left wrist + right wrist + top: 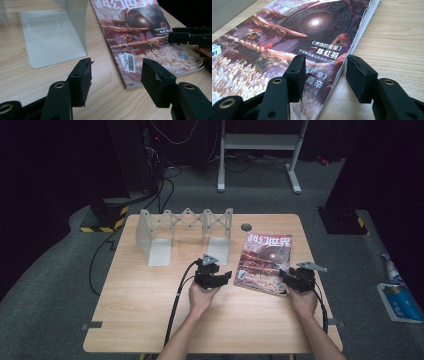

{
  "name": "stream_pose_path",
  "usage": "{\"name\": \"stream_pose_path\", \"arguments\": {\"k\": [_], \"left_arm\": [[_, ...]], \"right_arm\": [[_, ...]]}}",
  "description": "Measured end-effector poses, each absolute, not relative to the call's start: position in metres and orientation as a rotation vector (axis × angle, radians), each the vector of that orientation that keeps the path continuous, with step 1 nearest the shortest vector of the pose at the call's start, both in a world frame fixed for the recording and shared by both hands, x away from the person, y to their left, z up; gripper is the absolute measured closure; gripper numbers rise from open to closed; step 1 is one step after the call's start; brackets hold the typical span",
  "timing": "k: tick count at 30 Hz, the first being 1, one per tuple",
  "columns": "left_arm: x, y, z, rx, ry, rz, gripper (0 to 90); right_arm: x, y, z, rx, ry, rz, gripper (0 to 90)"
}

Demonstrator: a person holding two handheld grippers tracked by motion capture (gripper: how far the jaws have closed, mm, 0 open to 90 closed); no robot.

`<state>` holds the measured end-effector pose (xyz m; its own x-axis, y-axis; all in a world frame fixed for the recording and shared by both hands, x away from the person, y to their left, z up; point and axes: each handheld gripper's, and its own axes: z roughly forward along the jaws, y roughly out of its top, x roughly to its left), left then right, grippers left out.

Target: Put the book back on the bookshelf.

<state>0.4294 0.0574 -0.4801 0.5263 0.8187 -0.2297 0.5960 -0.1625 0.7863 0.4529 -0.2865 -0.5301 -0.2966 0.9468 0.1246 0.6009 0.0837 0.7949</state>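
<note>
Both tools are closing in on the magazine (264, 264), the right tool (324, 75) straddling its near corner with jaws open, the left tool (116, 82) gaping wide just beside its spine, so pinching comes next.

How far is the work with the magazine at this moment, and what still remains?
Done: nothing visibly; the magazine lies flat on the table, apart from the grey rack. In hand: the right gripper straddles its near right edge with jaws open, and the left gripper, also open, faces the spine corner by the barcode. Left: probably gripping, lifting and moving it.
</note>
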Motion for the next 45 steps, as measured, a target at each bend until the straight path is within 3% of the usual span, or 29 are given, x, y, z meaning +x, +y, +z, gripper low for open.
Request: {"name": "stream_pose_path", "arguments": {"k": [25,45], "left_arm": [[0.453,0.012,-0.517,1.917,1.215,0.306,43.7],[0.456,-0.010,-0.518,1.998,1.197,0.316,49.3]], "right_arm": [[0.452,-0.286,-0.530,1.528,1.945,1.092,51.7],[0.452,-0.286,-0.530,1.533,1.945,1.093,52.6]]}}
